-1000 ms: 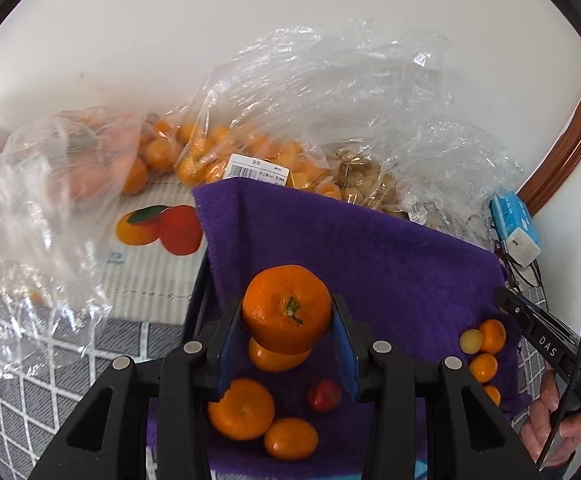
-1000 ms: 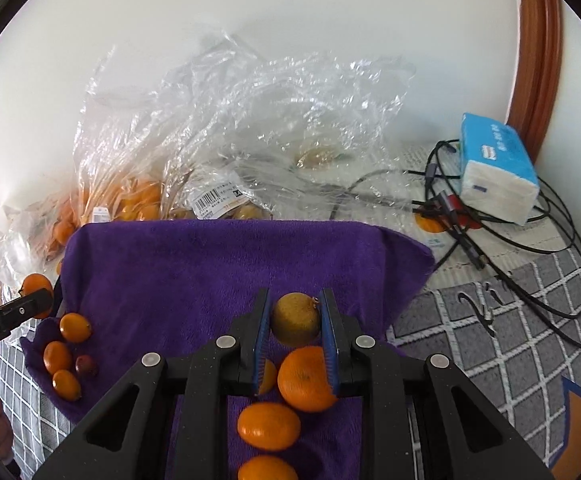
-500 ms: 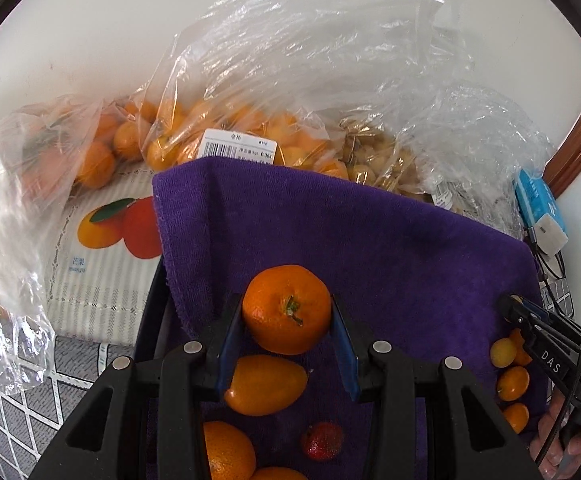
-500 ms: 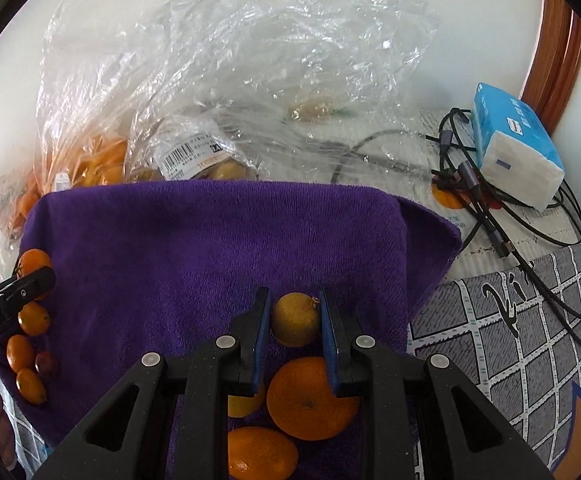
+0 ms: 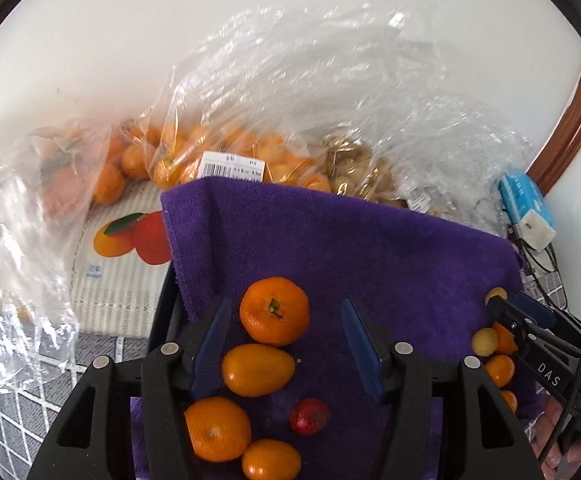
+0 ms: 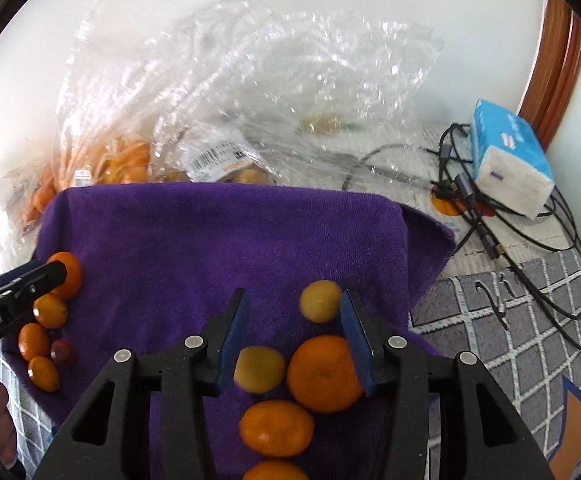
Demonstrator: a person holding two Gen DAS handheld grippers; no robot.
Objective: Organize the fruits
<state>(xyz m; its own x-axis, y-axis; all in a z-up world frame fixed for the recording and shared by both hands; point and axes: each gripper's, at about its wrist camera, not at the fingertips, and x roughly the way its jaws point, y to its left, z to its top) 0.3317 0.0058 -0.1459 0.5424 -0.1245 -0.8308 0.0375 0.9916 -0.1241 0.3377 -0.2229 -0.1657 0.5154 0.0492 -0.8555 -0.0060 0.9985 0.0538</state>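
— Blue pads line both our tools. Our left gripper (image 5: 286,334) has its jaws spread wide, and the mandarin (image 5: 274,311) with the green stem sits loose between them on the purple towel (image 5: 370,248), nearer the left pad, touching neither as far as we can tell.

— Agreed. Our right gripper (image 6: 292,330) is spread too. The small yellow-green fruit (image 6: 320,301) lies on the towel just beside the right pad; we cannot tell whether it touches.

— Just below the mandarin we see an oval kumquat (image 5: 257,369) touching it, then a second mandarin (image 5: 216,428), a small red fruit (image 5: 309,416) and another orange fruit (image 5: 271,459) near the bottom edge.

— On our side, another yellowish fruit (image 6: 259,369) sits against a big mandarin (image 6: 324,372), with an orange one (image 6: 276,428) below them.

— Farther out, at the towel's right edge, we see the other tool's tip beside a cluster of small fruits (image 5: 494,356).

— Beyond the towel, clear plastic bags (image 5: 310,92) lean on the white wall. One with a barcode label (image 5: 232,165) holds orange fruit; a brownish bunch sits next to it.

— To the right we see a blue tissue pack (image 6: 508,160) resting on tangled black cables (image 6: 530,240), over a grey grid-patterned mat (image 6: 530,312).

— And to the left a striped mat printed with fruit (image 5: 130,236).
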